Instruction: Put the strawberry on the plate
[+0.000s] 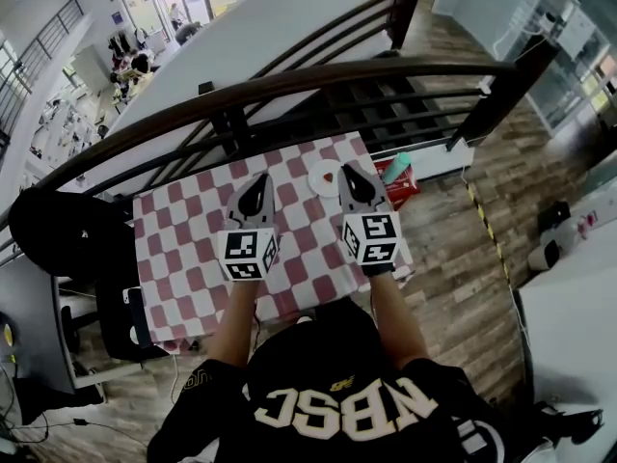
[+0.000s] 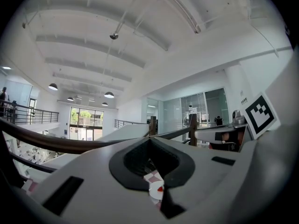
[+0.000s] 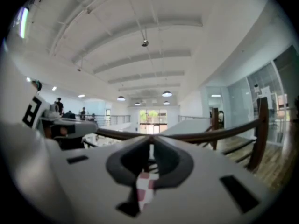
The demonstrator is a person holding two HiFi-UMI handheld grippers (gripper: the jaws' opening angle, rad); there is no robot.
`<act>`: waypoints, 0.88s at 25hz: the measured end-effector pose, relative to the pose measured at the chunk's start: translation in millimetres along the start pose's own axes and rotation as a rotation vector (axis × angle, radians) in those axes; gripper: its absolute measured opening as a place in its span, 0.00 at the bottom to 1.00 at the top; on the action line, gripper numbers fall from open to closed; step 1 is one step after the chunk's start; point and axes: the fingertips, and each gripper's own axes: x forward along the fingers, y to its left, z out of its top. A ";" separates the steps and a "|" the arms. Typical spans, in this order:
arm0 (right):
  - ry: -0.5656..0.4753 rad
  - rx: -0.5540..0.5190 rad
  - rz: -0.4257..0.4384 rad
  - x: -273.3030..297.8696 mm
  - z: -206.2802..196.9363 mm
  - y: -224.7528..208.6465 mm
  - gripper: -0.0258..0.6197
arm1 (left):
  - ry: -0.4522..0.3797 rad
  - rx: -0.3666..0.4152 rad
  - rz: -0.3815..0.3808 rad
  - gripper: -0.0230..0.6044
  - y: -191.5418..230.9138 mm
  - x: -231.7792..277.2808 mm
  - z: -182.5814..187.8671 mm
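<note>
- Two hand-held grippers, both empty. The left hand-held gripper [image 1: 257,180] has its jaws pressed together with nothing pinched. The right hand-held gripper [image 1: 348,171] is the same, tips meeting and nothing between them.
- Both are held about level, side by side and apart, above the red-and-white checked desk [image 1: 193,258].
- The small red strawberry [image 2: 160,189] shows through the left jaw gap, lying on the round white plate [image 1: 319,173]. The plate sits on the far part of the desk, just beside the right tip.
- Step: placing looks done, since the berry is on the plate and neither gripper holds it. Task at or near its end.
- Next move: probably just drawing both grippers clear. No grasp is needed, but keep the right tip off the plate rim so the berry doesn't roll.
- Edges: the plate is near the far desk edge, with the dark curved metal railing [image 1: 289,83] just beyond and stairs dropping behind it. A teal cylinder [image 1: 396,169] and a red item [image 1: 402,185] sit at the far right corner, near the right gripper.
- Room: bare cloth on the near and left side, so that way is safest.
</note>
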 end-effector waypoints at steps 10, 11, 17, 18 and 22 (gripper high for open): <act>0.019 0.067 -0.016 -14.0 -3.1 29.7 0.07 | -0.032 -0.050 0.023 0.06 -11.6 -13.9 -4.4; 0.022 0.061 -0.015 -13.3 -4.1 32.4 0.07 | -0.032 -0.053 0.020 0.06 -13.4 -13.4 -5.0; 0.032 0.015 -0.020 -4.2 -5.5 33.6 0.07 | -0.028 -0.053 0.004 0.06 -16.4 -4.0 -10.0; 0.030 0.012 -0.023 -3.7 -4.5 31.8 0.07 | -0.028 -0.052 0.002 0.06 -17.1 -2.8 -10.2; 0.028 0.016 -0.022 -0.2 -1.0 24.2 0.07 | -0.022 -0.054 -0.011 0.06 -22.7 6.6 -10.6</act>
